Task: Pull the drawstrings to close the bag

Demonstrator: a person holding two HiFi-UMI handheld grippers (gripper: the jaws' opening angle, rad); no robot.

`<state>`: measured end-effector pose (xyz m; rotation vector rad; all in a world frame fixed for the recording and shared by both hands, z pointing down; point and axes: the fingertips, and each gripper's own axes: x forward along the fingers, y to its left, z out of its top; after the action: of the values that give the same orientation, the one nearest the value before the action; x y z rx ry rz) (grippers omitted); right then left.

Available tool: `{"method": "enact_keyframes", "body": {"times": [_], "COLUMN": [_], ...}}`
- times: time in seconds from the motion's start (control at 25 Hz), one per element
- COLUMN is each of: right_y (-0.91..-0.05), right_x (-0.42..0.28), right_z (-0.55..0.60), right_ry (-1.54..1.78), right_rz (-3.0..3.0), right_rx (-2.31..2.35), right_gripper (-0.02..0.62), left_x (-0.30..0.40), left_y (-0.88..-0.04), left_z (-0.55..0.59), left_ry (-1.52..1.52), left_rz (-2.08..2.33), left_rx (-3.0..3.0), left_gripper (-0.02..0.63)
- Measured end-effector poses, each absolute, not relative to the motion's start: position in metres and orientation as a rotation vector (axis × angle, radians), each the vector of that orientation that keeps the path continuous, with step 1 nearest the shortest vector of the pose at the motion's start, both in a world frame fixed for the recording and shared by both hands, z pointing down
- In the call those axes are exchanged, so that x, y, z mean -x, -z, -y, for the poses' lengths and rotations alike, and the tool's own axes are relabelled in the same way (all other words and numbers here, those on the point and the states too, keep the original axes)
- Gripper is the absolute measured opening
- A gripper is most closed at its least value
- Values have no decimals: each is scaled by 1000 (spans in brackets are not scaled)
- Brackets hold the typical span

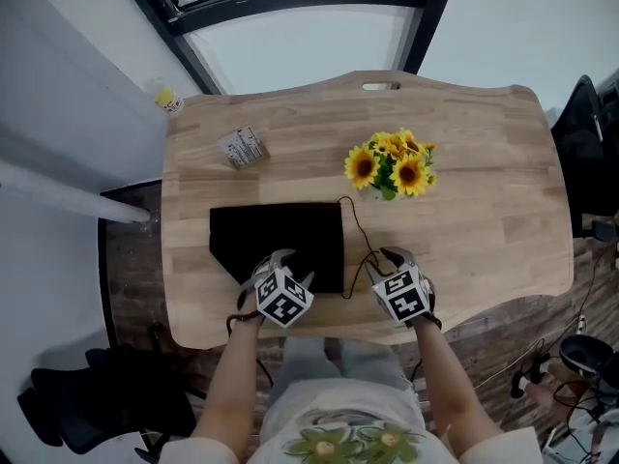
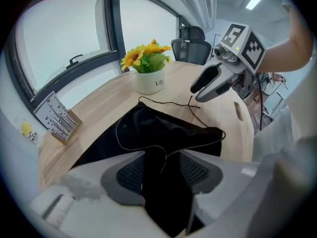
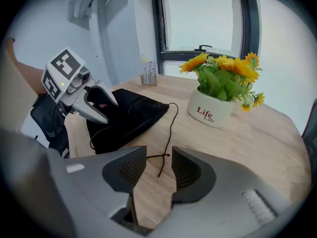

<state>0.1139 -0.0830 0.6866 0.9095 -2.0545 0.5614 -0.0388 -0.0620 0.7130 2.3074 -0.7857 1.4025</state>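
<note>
Black cloth fills my left gripper view: the drawstring bag [image 2: 148, 128] lies flat on the pale wooden table [image 1: 484, 191]. Its near edge runs up between the pads of the left claw [image 2: 163, 165]. That claw is released, its jaws wide apart and straddling the fabric. From the head view I see it over the bag's near edge, toward the right corner.

One thin drawstring [image 3: 171, 120] leaves the bag's far right corner and snakes across the bare wood toward my right side. Its knotted end [image 3: 159, 156] lies on the table just at the tips of the right claw [image 3: 159, 165]. This claw is also released, with wood showing between its pads and the cord not pinched.

A white pot of sunflowers [image 1: 392, 162] stands beyond the cord. A small printed card [image 1: 242, 148] sits near the far left corner, well apart from the bag.
</note>
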Motion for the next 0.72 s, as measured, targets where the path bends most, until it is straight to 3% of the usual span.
{"method": "enact_keyframes", "body": {"times": [0.72], "right_y": [-718], "right_x": [-107], "right_z": [91], "right_ry": [-638], "right_rz": [1978], "right_rx": [-911], "right_gripper": [150], "left_x": [32], "left_y": [-741], "left_z": [59], "left_ry": [-1447], "left_rz": [709], "left_rx": [-2272], "left_gripper": [170]}}
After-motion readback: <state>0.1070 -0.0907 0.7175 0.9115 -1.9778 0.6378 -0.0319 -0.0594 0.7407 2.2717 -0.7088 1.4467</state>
